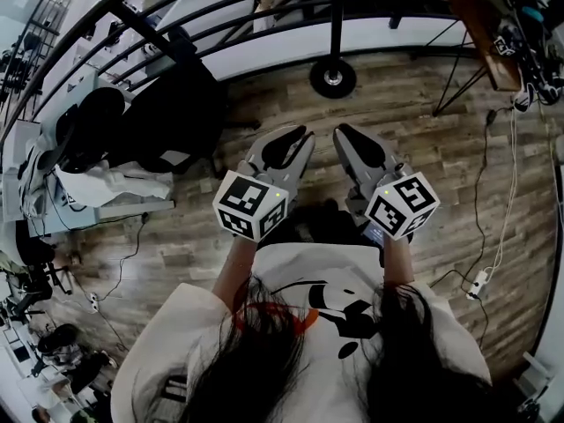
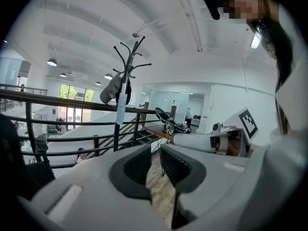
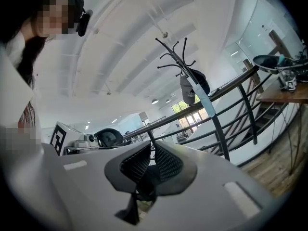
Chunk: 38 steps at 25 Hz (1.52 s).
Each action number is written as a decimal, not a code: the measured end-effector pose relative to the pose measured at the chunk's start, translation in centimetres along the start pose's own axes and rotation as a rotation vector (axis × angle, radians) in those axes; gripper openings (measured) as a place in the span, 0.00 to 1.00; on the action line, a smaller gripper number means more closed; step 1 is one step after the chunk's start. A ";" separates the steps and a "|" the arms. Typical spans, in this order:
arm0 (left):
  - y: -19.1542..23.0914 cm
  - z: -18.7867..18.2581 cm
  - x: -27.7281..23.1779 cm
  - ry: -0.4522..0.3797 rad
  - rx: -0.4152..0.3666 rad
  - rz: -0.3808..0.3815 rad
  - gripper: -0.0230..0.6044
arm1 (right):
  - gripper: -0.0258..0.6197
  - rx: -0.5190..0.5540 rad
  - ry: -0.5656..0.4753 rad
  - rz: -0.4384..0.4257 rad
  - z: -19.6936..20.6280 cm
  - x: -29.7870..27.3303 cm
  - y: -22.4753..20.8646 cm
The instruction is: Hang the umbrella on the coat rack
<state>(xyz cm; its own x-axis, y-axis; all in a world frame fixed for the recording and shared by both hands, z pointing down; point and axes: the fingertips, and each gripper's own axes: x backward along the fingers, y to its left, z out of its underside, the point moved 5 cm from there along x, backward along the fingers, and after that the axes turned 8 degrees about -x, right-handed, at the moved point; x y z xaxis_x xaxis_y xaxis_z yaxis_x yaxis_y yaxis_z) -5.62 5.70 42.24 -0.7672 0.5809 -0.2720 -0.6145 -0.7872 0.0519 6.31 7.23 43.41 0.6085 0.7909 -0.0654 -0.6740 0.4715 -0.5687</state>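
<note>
The black coat rack (image 2: 126, 66) stands by the railing; its round base (image 1: 333, 77) lies on the wood floor just ahead of me. A slim light-blue umbrella (image 2: 120, 109) hangs down along the pole, also seen as a pale strip (image 3: 204, 101) in the right gripper view. A dark item (image 2: 110, 90) hangs from a hook beside it. My left gripper (image 1: 302, 133) and right gripper (image 1: 342, 130) are held side by side at waist height, short of the base. Both are shut with nothing in them (image 2: 153, 150) (image 3: 150, 149); the left shows only a sliver between its pads.
A black railing (image 1: 220, 25) curves behind the rack. A black chair (image 1: 176, 113) stands to the left beside cluttered desks. A wooden table (image 1: 480, 33) with thin legs is at the right. Cables and a power strip (image 1: 478, 283) lie on the floor at the right.
</note>
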 end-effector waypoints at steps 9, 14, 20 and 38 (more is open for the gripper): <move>2.4 1.1 6.0 -0.016 0.023 0.007 0.12 | 0.06 0.015 0.006 0.054 2.7 -2.3 4.6; 3.7 1.5 8.5 -0.035 0.030 0.027 0.12 | 0.06 0.042 0.012 0.079 3.8 -3.6 6.9; 4.7 1.8 10.0 -0.057 0.038 0.057 0.12 | 0.07 0.078 0.015 0.095 4.4 -4.4 8.8; 4.9 1.3 10.0 -0.093 0.029 0.112 0.12 | 0.07 0.126 -0.017 0.180 3.5 -3.0 8.5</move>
<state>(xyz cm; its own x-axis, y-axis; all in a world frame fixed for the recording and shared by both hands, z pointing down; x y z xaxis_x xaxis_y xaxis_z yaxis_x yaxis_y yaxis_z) -16.58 7.96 41.03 -0.8440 0.5076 -0.1730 -0.5283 -0.8425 0.1051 -2.76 10.24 41.63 0.4674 0.8725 -0.1422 -0.8187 0.3666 -0.4419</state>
